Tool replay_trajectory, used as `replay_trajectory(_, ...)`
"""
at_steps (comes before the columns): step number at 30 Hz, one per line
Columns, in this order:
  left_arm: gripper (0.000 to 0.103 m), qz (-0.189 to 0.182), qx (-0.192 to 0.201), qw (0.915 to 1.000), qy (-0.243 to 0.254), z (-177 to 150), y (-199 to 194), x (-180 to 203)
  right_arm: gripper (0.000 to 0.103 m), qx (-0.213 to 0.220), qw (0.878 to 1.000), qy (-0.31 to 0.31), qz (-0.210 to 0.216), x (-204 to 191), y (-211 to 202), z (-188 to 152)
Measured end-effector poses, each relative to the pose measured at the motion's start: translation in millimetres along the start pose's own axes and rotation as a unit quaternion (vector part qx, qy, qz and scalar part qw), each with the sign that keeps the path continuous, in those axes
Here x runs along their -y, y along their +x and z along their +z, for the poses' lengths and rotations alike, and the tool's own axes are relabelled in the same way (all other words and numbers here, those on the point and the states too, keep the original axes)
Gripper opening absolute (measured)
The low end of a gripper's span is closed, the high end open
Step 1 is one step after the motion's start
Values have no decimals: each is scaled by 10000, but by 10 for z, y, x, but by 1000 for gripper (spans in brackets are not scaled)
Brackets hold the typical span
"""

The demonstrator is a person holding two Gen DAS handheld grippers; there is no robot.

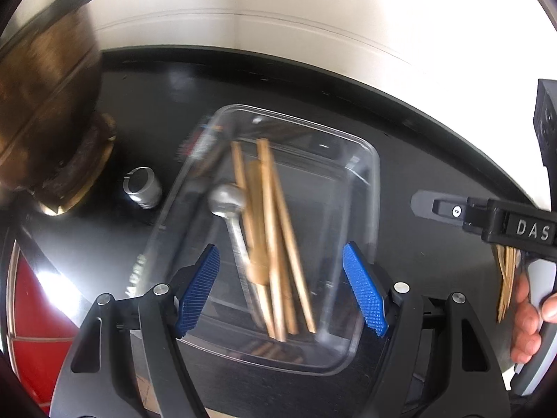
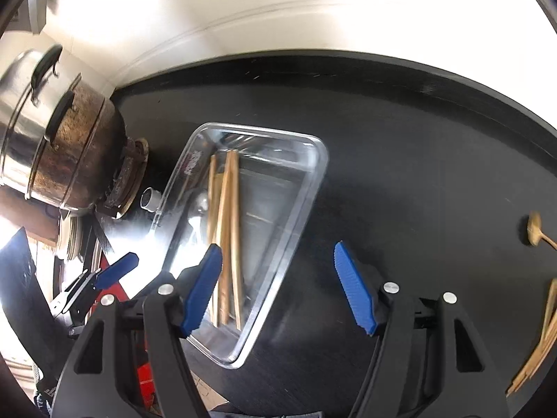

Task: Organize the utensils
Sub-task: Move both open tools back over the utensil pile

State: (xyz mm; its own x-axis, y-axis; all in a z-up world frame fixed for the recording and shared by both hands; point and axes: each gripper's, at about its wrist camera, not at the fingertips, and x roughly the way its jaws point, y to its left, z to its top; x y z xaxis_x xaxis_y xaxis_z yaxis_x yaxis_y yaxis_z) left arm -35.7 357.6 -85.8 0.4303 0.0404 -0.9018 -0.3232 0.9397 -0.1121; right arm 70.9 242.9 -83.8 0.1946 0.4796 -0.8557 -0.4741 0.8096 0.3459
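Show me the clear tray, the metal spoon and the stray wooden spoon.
clear tray [image 2: 315, 188], right wrist view, right wall.
metal spoon [image 1: 226, 198], left wrist view, bowl.
stray wooden spoon [image 2: 534, 228], right wrist view, bowl.

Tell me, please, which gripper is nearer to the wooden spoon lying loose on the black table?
Right. The wooden spoon lies just right of the open right gripper; the left gripper hangs over the clear tray, farther left.
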Motion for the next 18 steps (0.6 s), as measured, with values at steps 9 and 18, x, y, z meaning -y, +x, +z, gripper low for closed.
replay_trajectory(9, 72, -321, -229, 9964, 751, -243, 68, 1100, 65, 357, 9963, 663, -408, 1058, -686, -505)
replay_trajectory(18, 73, -736, -510, 9842, 1530, -615, 176, 2578, 66, 608, 9826, 1255, -1228, 2444, -1476, -1146)
